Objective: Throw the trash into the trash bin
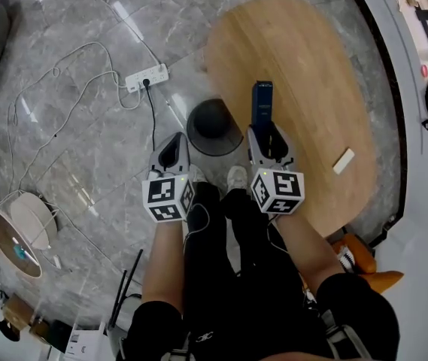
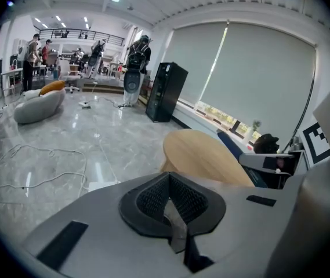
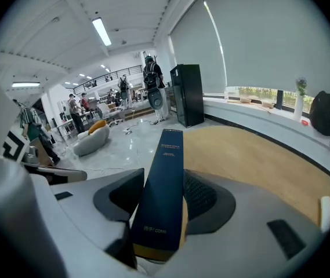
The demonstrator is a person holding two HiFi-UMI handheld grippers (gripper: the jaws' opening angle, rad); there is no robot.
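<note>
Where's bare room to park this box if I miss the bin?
The wooden table is bare nearly all over; only a small white piece lies near its right edge. The floor left of the trash bin is crowded with a power strip and loose cables. The right hand-held gripper holds the blue box beside the bin.

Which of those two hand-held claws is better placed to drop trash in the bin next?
The right. The right gripper is shut on the dark blue box, close to the trash bin. The left gripper is shut with nothing in it.
</note>
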